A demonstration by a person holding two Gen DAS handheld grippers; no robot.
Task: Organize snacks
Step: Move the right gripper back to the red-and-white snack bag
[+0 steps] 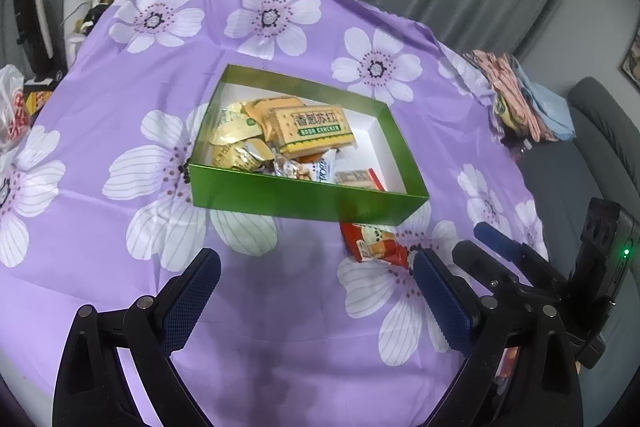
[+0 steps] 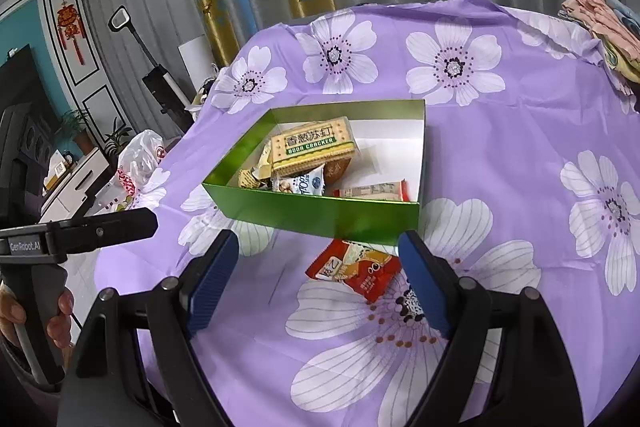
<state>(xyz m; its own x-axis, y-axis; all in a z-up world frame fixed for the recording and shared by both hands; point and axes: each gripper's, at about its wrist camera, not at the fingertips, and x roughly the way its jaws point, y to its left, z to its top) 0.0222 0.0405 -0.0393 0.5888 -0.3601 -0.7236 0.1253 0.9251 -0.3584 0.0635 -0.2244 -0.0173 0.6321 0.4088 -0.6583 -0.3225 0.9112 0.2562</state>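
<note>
Right wrist view: red snack packet point(image 2: 354, 269) lies flat, long axis diagonal, beside the green box point(image 2: 320, 215); both grippers point(image 2: 320, 283) point(image 1: 316, 303) gape wide, holding nothing.

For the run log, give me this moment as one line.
left gripper: open, empty | right gripper: open, over red snack packet | packet on tablecloth outside green box | box holds soda crackers

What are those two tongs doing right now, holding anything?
Left tongs: open, holding nothing.
Right tongs: open, holding nothing; the red snack packet lies on the tablecloth between their fingers.
</note>
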